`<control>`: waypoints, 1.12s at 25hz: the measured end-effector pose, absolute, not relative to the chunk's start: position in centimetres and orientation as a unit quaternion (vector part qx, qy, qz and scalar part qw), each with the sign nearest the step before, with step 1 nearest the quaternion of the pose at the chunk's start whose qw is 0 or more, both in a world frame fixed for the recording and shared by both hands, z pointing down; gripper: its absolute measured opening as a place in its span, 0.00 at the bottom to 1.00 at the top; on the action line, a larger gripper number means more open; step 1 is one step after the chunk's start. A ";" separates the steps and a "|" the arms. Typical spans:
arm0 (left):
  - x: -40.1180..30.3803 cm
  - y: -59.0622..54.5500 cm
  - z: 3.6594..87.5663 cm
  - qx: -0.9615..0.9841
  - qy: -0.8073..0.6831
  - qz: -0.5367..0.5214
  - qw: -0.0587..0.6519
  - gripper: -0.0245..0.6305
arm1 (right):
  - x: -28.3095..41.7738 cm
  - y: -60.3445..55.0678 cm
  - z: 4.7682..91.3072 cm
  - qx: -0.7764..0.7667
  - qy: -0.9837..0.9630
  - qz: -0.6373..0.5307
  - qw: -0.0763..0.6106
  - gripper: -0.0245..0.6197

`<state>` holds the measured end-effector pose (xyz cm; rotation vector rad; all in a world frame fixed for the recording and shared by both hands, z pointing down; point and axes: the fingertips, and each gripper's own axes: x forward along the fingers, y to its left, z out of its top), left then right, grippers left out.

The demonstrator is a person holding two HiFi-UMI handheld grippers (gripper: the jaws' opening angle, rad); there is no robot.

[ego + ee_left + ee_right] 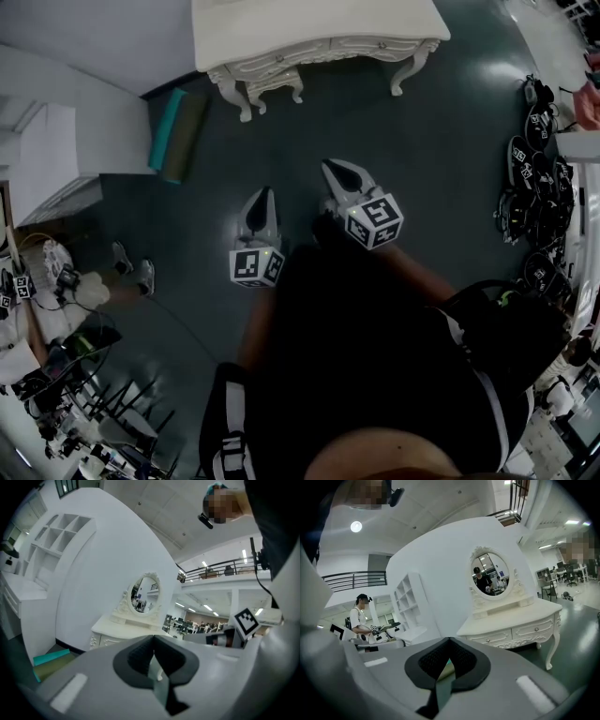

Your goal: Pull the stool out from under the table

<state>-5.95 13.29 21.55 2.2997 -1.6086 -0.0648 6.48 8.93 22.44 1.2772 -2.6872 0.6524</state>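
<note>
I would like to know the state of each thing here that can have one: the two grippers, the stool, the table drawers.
Left gripper: shut, empty, in the air.
Right gripper: shut, empty, in the air.
White carved dressing table: standing upright on the floor.
Drawers: closed.
Small white carved stool: tucked under the table, not pulled out.

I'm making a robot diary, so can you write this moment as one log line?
left gripper: shut, empty | right gripper: shut, empty | stool: under table, untouched | both grippers over floor, short of table
</note>
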 end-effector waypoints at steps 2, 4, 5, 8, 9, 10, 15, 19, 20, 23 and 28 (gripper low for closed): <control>-5.6 11.8 21.5 0.805 -0.569 -0.019 0.166 0.05 | 6.6 7.5 22.6 0.416 -0.883 0.212 0.047 0.04; -5.3 10.2 21.4 0.804 -0.571 -0.016 0.165 0.05 | 6.7 5.9 23.0 0.414 -0.884 0.210 0.049 0.04; -5.2 9.6 21.4 0.803 -0.572 -0.017 0.165 0.05 | 6.7 5.2 23.2 0.413 -0.884 0.212 0.050 0.04; -5.1 8.1 21.4 0.803 -0.574 -0.013 0.163 0.05 | 6.6 3.9 23.8 0.413 -0.882 0.219 0.048 0.04; -5.2 7.4 21.5 0.804 -0.573 -0.010 0.160 0.05 | 6.6 3.4 24.0 0.415 -0.881 0.220 0.047 0.04; -5.3 6.7 21.7 0.806 -0.571 -0.008 0.156 0.05 | 6.5 2.8 24.1 0.418 -0.880 0.221 0.046 0.04; -7.2 2.9 23.1 0.807 -0.567 -0.018 0.165 0.05 | 5.3 0.0 25.7 0.437 -0.869 0.228 0.042 0.04; -8.9 -1.7 25.1 0.819 -0.549 -0.014 0.167 0.05 | 4.1 -3.5 27.4 0.461 -0.857 0.224 0.044 0.04; -9.0 -2.7 25.1 0.821 -0.546 -0.013 0.167 0.05 | 4.0 -4.3 27.5 0.465 -0.855 0.226 0.044 0.04; -9.8 -5.4 25.4 0.826 -0.539 -0.008 0.166 0.05 | 3.4 -6.5 28.0 0.473 -0.848 0.236 0.043 0.04; -11.5 -9.5 26.8 0.837 -0.519 0.001 0.175 0.05 | 1.4 -10.1 30.2 0.485 -0.834 0.261 0.035 0.04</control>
